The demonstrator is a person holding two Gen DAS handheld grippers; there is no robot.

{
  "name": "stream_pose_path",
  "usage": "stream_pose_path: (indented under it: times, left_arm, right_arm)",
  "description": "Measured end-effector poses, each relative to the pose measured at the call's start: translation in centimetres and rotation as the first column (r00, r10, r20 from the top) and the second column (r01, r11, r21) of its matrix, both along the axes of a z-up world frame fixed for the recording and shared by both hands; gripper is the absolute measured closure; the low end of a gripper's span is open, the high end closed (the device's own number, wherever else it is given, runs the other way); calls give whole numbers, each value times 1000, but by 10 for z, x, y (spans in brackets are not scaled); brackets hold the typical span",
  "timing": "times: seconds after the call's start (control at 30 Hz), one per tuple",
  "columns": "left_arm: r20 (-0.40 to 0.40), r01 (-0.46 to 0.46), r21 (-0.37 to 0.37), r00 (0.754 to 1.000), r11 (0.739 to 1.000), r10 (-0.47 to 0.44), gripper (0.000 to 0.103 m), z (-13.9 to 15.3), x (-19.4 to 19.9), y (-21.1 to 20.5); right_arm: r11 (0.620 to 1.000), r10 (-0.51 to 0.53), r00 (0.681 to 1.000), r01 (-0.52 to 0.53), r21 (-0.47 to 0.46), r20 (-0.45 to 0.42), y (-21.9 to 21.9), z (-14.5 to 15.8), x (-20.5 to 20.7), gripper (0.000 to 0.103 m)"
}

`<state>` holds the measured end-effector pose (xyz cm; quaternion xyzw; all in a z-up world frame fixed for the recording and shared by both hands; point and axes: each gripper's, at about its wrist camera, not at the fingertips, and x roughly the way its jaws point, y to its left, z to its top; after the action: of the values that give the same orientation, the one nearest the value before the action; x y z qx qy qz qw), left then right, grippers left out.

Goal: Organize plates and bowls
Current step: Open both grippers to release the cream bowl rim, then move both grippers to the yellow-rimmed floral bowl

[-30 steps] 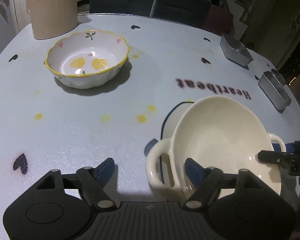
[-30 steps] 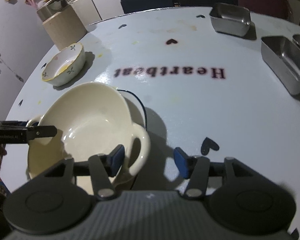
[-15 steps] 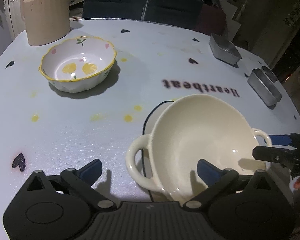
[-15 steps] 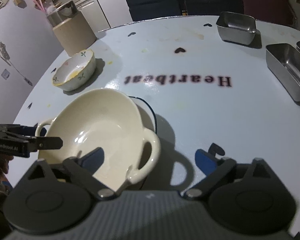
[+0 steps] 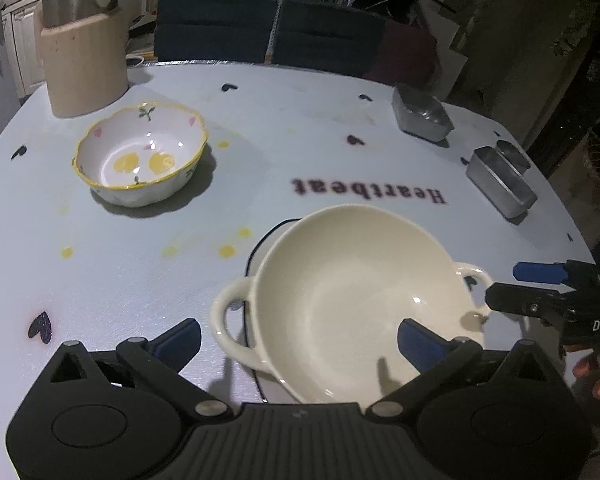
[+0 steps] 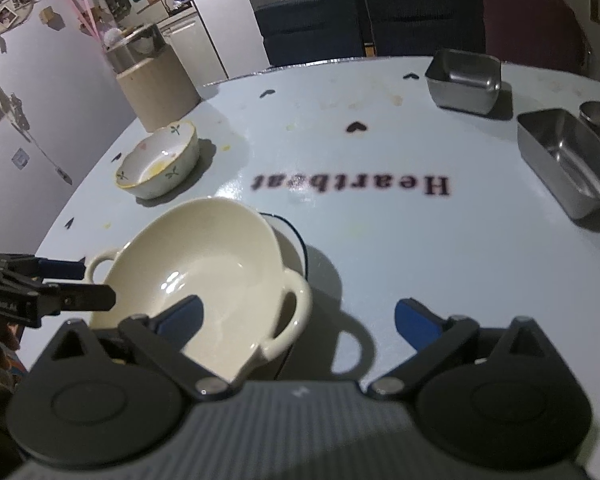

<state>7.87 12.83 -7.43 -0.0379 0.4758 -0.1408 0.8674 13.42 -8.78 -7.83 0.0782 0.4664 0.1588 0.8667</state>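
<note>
A cream two-handled bowl [image 5: 356, 300] sits tilted on a white plate with a dark rim [image 5: 260, 240]; the bowl also shows in the right wrist view [image 6: 204, 268], on the plate [image 6: 292, 236]. My left gripper [image 5: 298, 338] is open, its fingers either side of the bowl's near left handle, holding nothing. My right gripper [image 6: 296, 320] is open beside the bowl's right handle, empty; it also shows at the right edge of the left wrist view [image 5: 540, 288]. A scalloped yellow-rimmed fruit bowl [image 5: 140, 156] stands at the far left, also seen from the right wrist [image 6: 160, 164].
A beige container [image 5: 82, 64] with a metal pot stands at the back left. Metal tins [image 6: 464, 80] [image 6: 564, 160] stand at the right of the white "Heartbeat" table [image 6: 420, 248]. Dark chairs [image 5: 268, 36] line the far edge.
Both grippers opened wide, let go of the cream bowl's handles and drew back. The bowl now rests on the plate.
</note>
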Motion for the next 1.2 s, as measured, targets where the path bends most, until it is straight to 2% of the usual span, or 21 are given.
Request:
stream_pose_path:
  times: [0.2,0.37,0.63,0.8,1.0,1.17,1.2]
  left_arm:
    - [63,3,-16,998,1000,-2,0,24,-12,-8]
    - [162,-23,-58,986,998,32,0,54,-12,-10]
    - [291,-150,-126,939,981,181,0,92,10,10]
    - [281,-261,-174,911,950,302,0,93,39,39]
    - [244,-369,-157,884,916,398,0,81,81,78]
    - [239,-427,-147,860,892,451,2,70,103,108]
    - [241,-436,-140,856,889,458,6,67,107,114]
  right_arm:
    - [1000,14,998,-15,9,66,-6,18,-7,0]
    - [1000,23,988,-24,7,154,-10,40,-9,0]
    - [1000,-9,947,15,-16,321,-16,80,10,0]
    - [1000,11,913,1,-28,408,-1,100,39,0]
    - [996,82,912,-93,7,402,37,113,80,0]
    - [990,107,937,-131,50,334,82,108,122,3]
    - [989,102,945,-129,68,311,91,104,129,5]
